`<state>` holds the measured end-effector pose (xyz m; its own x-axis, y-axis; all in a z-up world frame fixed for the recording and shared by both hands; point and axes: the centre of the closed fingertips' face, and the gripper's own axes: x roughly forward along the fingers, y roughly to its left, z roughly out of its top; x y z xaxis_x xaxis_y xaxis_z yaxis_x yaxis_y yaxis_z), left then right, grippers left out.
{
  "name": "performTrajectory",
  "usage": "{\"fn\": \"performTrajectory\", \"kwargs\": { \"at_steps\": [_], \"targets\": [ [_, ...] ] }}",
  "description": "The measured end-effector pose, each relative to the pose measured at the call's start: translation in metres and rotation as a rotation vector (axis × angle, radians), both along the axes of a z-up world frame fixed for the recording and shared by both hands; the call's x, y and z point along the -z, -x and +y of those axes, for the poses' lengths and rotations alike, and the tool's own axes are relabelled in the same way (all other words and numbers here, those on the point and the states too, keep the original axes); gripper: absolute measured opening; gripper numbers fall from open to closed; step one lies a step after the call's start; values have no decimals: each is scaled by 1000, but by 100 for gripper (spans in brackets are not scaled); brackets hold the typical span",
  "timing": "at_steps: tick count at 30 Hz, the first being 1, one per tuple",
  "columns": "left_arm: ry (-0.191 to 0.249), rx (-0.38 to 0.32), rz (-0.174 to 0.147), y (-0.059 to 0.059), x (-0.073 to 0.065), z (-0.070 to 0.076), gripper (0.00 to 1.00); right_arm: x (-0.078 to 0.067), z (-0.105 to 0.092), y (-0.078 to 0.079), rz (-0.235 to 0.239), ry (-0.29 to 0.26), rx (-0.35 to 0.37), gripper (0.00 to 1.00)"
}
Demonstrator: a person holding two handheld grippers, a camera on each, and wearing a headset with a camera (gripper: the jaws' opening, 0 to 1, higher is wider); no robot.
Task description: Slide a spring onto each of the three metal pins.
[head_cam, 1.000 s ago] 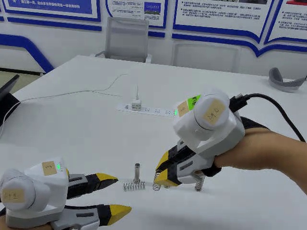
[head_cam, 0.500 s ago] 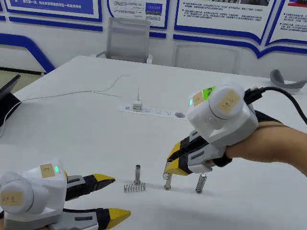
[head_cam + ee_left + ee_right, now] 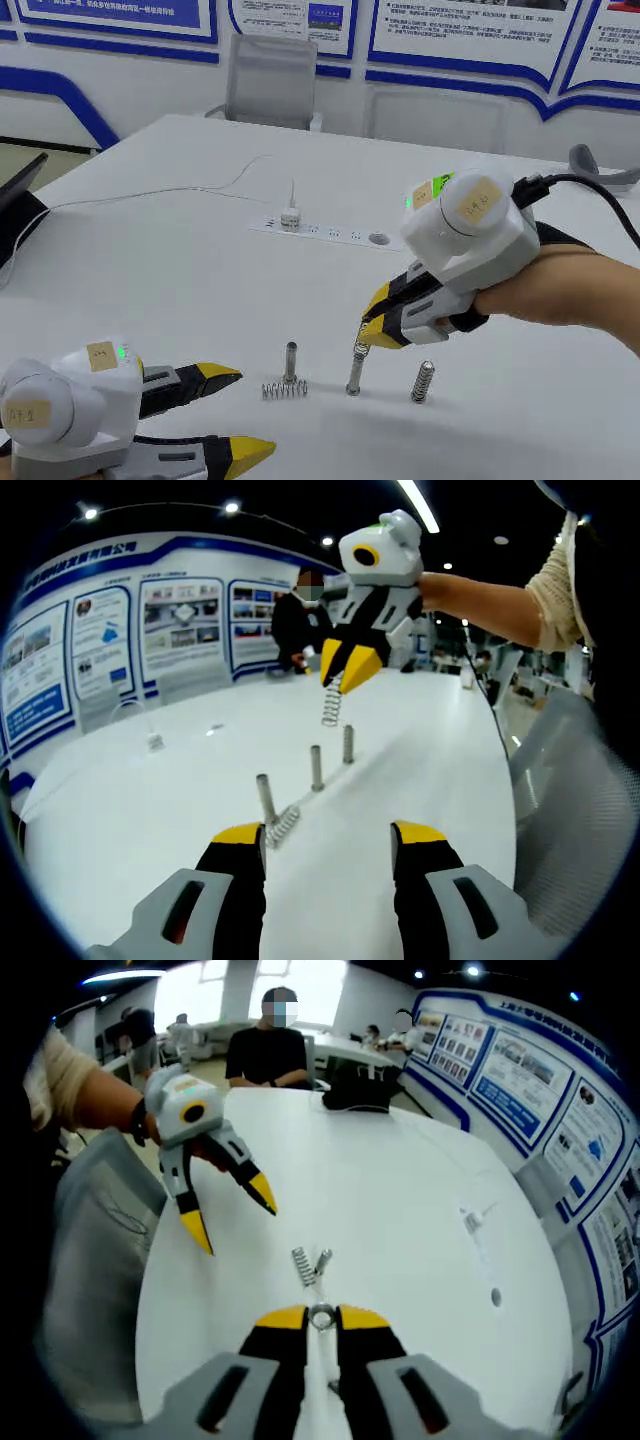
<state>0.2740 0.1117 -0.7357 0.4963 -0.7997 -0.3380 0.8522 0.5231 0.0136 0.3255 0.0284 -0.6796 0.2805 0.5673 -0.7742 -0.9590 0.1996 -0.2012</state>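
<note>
Over the middle pin, the right gripper jaws pinch a spring; the left gripper jaws stand spread.

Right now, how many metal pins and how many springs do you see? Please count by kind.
Metal pins: 3
Springs: 3, one lying loose, one in the right gripper, one on a pin
Total: 6

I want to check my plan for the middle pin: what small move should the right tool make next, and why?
Probably lower the right tool a little, straight down, so its spring slides onto the middle pin. The spring hangs right over that bare pin's top, and the right-hand pin already wears one.
</note>
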Motion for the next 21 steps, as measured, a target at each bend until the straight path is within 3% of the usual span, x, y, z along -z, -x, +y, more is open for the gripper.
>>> {"fn": "performTrajectory", "kwargs": {
  "at_steps": [9,21],
  "targets": [
    [0,1,1,-1,0,-2,52,10,-4,-13,20,6,31,12],
    [3,-7,8,-1,2,0,52,23,-1,-19,52,11,44,12]
  ]
}}
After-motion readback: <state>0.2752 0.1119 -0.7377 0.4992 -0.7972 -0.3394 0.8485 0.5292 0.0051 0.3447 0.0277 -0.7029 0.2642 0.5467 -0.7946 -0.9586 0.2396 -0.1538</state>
